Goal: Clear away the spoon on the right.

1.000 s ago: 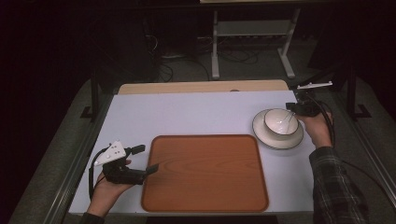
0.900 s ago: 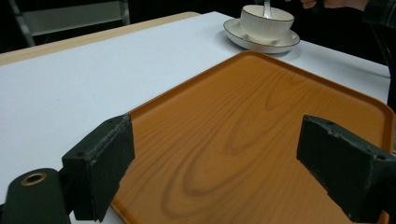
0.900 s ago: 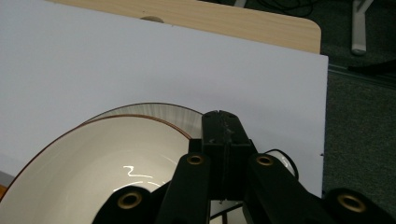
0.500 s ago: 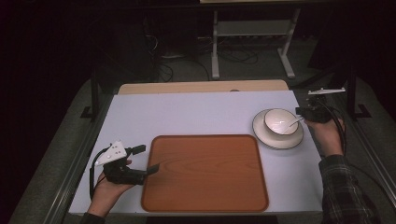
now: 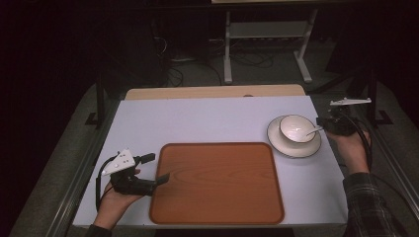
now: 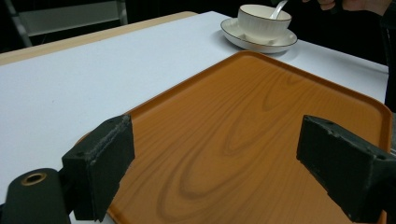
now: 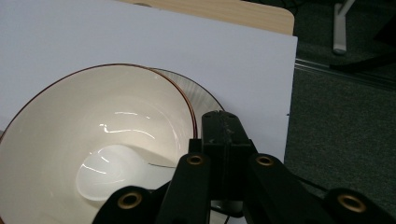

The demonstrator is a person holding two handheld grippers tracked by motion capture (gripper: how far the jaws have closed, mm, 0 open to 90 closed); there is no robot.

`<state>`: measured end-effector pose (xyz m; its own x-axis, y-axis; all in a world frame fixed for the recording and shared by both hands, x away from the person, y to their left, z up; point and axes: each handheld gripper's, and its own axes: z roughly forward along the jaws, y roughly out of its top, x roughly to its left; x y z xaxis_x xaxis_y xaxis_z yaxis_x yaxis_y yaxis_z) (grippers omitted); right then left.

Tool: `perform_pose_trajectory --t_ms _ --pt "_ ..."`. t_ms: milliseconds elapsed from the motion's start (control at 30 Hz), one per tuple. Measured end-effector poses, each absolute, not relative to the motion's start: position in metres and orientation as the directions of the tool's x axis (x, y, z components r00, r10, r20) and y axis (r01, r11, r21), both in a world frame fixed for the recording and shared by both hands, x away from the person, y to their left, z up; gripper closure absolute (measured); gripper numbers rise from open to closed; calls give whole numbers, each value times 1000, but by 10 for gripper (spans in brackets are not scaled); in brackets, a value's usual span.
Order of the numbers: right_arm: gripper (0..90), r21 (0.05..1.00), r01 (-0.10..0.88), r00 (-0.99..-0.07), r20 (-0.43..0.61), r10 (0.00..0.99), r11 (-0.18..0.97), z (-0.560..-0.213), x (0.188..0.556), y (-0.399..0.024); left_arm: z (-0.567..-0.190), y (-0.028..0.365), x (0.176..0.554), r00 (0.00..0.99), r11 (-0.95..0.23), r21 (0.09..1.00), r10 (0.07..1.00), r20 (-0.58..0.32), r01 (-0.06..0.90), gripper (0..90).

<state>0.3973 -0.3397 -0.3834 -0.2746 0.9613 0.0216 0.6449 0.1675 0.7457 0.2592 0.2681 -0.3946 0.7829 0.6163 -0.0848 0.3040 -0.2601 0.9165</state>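
Note:
A white bowl (image 5: 297, 127) with a dark rim stands on a white plate (image 5: 291, 146) at the table's right side. A white spoon (image 5: 312, 131) lies in the bowl, its handle over the right rim. My right gripper (image 5: 330, 126) is shut on that handle just right of the bowl; in the right gripper view the gripper (image 7: 222, 135) hangs over the spoon (image 7: 107, 175) and the bowl (image 7: 93, 107). My left gripper (image 5: 158, 168) is open at the left edge of a wood-grain tray (image 5: 217, 182), nothing between its jaws (image 6: 223, 168).
The tray (image 6: 243, 126) takes up the front middle of the white table (image 5: 207, 118). The bowl (image 6: 264, 21) and plate (image 6: 261, 43) stand beyond its far corner. A metal stand (image 5: 267, 34) rises past the table's back edge, on dark floor.
My right gripper has drawn back to the right from over the bowl, and the spoon's handle now shows across the rim. The left gripper has stayed put.

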Motion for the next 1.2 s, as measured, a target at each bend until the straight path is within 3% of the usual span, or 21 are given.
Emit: perform_pose_trajectory --t_ms 167,267,300,333,467,733,1200 --pt "840 771 618 -277 26 961 157 -377 392 -339 -395 268 260 783 -260 916 616 -85 304 108" --pt "695 807 579 -264 45 964 121 -367 381 -339 -395 269 260 781 -260 916 618 -86 306 108" --pt "695 807 579 -264 45 964 121 -367 381 -339 -395 269 260 781 -260 916 618 -86 306 108" --pt "568 826 555 -243 46 969 100 -364 373 -339 -395 269 260 783 -262 916 617 -84 305 108" --pt "443 828 557 -230 79 970 64 -364 364 -343 -395 268 259 783 -260 916 616 -87 306 108" --pt "363 823 568 -197 141 970 -5 -384 360 -351 -395 268 260 784 -263 915 614 -86 307 108" --pt "342 803 595 -202 192 960 -36 -410 372 -348 -395 268 259 784 -264 914 615 -85 307 108"
